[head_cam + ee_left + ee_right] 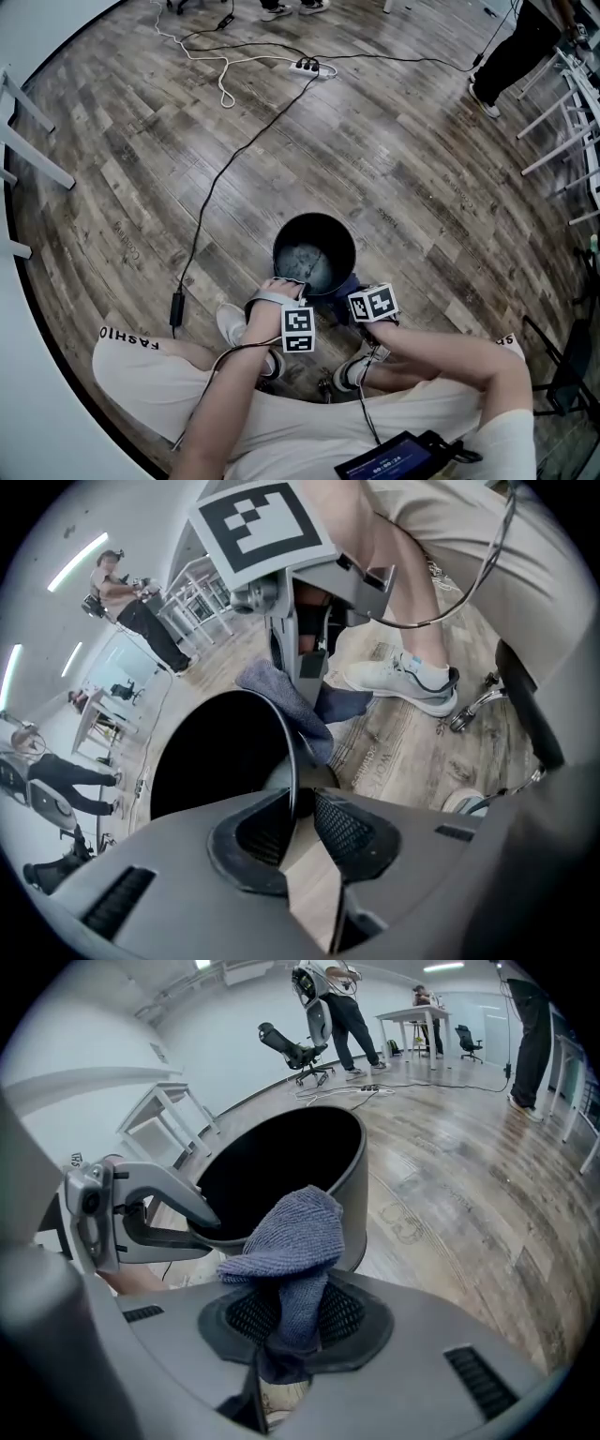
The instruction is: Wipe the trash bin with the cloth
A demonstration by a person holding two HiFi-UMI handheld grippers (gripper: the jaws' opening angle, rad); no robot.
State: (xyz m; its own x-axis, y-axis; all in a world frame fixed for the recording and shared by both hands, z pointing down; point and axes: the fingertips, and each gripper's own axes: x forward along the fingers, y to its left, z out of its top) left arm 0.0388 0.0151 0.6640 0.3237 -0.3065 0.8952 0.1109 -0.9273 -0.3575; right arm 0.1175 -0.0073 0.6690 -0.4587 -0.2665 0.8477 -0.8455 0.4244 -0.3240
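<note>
The left gripper (302,829) clamps the trash bin (354,1194) rim at 7 o'clock, steadying it; right gripper (292,1321) jaws pinch the cloth (286,1241) for wiping.

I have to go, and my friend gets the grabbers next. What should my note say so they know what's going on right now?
Left gripper: its jaws straddle the near rim of the trash bin. I can't tell whether they pinch it.
Right gripper: shut on the blue cloth, bunched up right by the bin's rim on the outside.
Bin: upright on the wood floor, just in front of the person's shoes.
Done: cloth is in hand and both grippers are at the bin. How much has been wiped doesn't show.
Left: wipe the rim and walls, probably steadying the bin with the left gripper.
</note>
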